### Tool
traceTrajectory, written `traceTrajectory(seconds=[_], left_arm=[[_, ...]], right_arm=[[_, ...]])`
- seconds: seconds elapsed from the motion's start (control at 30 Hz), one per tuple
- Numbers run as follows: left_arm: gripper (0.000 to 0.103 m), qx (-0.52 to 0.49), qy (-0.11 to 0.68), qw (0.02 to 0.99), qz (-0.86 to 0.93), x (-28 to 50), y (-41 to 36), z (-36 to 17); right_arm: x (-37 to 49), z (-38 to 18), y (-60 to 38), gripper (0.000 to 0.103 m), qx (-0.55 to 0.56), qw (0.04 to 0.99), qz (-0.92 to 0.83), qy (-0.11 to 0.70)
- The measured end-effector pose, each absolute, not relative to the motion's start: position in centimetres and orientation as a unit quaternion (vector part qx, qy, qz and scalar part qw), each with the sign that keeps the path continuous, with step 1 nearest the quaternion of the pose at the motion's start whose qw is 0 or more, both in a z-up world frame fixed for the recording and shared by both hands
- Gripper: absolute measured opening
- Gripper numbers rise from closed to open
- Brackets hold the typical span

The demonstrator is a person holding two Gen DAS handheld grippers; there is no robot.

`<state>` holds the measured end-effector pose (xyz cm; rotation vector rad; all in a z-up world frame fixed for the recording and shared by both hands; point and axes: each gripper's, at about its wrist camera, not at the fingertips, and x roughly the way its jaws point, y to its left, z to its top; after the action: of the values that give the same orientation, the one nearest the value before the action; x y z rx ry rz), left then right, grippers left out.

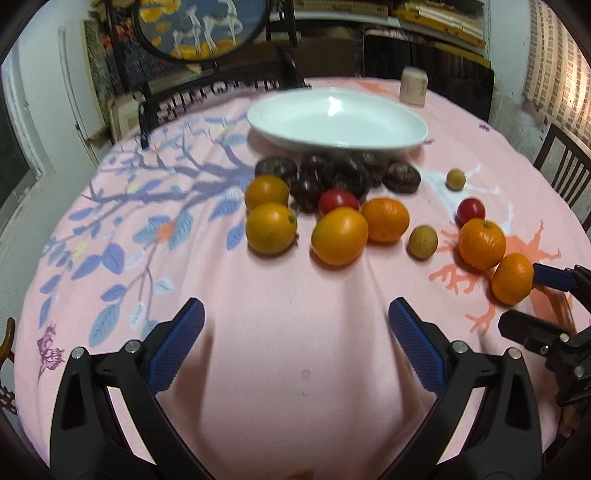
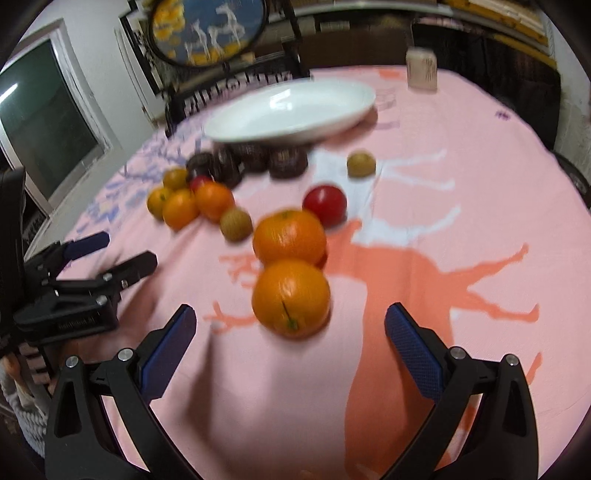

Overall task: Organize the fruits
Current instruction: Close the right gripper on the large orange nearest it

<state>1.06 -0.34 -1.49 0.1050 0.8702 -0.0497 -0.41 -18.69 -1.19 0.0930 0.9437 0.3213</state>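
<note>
A white oval plate stands empty at the far side of the pink tablecloth; it also shows in the right wrist view. In front of it lie several dark plums, several oranges, two red tomatoes and two small tan fruits. My left gripper is open and empty, well short of the fruit. My right gripper is open, and the nearest orange lies on the cloth just beyond its fingertips, with a second orange behind it. The right gripper also shows in the left wrist view.
A small beige container stands at the table's far right. Dark wooden chairs ring the table, one at the right edge. A round framed deer picture stands behind. The left gripper shows in the right wrist view.
</note>
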Motion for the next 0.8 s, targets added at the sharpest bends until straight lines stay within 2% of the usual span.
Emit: traceTrajectory(seconds=[0.13, 0.3, 0.57, 0.73, 0.77, 0.8], left_arm=[[0.101, 0.037, 0.484, 0.873, -0.045, 2.5, 0.0, -3.0], [0.101, 0.060, 0.471, 0.877, -0.071, 1.9, -0.2, -3.3], [0.101, 0.086, 0.468, 0.872, -0.117, 1.4, -0.1, -3.0], [0.101, 0.080, 0.466, 0.871, -0.135, 2.0, 0.8, -2.8], [0.101, 0.087, 0.467, 0.870, -0.134, 2.0, 0.6, -2.8], [0.101, 0.093, 0.467, 0.869, -0.134, 2.0, 0.5, -2.9]], right_arm=[[-0.5, -1.2, -18.1, 0.102, 0.021, 0.871, 0.157, 0.464], [-1.5, -2.0, -16.1, 0.102, -0.103, 0.859, 0.180, 0.468], [-2.7, -1.7, -16.3, 0.102, -0.109, 0.853, 0.208, 0.467], [-0.6, 0.1, -19.7, 0.102, 0.002, 0.870, 0.237, 0.432], [-0.3, 0.1, -19.5, 0.099, 0.006, 0.870, 0.238, 0.431], [0.1, 0.1, -19.5, 0.086, 0.009, 0.869, 0.240, 0.433]])
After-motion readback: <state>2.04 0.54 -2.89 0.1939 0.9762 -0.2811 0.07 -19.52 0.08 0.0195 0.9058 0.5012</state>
